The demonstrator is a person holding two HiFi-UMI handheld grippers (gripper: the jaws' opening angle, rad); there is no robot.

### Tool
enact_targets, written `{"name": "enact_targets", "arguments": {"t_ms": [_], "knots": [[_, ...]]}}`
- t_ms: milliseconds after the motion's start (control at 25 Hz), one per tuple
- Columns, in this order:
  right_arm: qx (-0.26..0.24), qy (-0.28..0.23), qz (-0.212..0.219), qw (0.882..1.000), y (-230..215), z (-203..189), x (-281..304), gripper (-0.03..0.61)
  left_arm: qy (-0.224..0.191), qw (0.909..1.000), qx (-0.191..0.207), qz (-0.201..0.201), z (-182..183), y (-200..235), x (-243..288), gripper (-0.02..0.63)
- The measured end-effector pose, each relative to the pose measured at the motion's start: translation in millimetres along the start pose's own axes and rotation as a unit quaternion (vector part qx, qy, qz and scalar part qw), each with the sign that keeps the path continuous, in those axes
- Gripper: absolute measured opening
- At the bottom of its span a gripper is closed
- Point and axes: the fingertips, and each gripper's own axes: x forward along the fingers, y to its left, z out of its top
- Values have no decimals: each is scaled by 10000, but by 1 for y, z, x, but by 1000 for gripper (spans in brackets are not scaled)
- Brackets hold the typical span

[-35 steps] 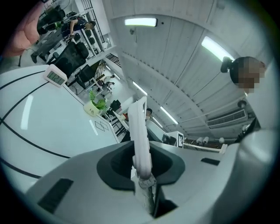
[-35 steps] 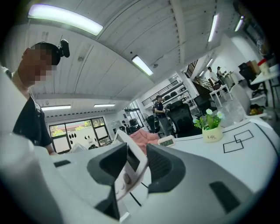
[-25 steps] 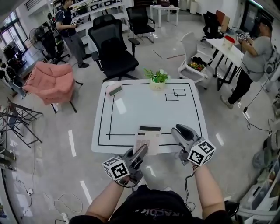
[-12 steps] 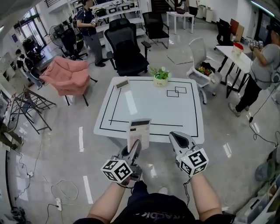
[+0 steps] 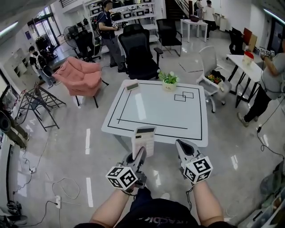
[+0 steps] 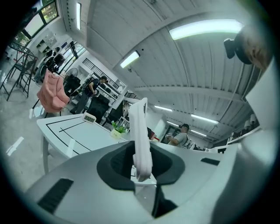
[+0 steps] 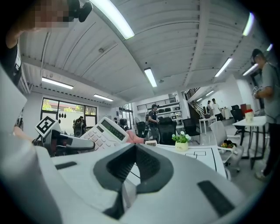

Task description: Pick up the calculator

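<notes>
1. White plastic calculator (image 5: 144,139) is up in the air, off the table (image 5: 178,116), at 12 o'clock from the left gripper (image 5: 140,156), whose jaws clamp its lower end.
2. Right gripper (image 5: 183,146), at 3 o'clock from it, is closed on nothing.
3. Likely light, stiff and slick; a grip nearer mid-body would tilt less.

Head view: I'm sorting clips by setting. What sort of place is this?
Likely an open-plan office or lab workspace: black office chairs, a line-marked white table, and a person by shelving at the back.
</notes>
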Motion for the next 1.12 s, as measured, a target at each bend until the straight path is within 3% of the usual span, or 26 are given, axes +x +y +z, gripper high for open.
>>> {"name": "enact_targets", "arguments": {"t_ms": [1120], "knots": [[-25,-64,88,9999,-13,2,-12,1,-30,10000,37,-74,-12,-20,20,66]]}}
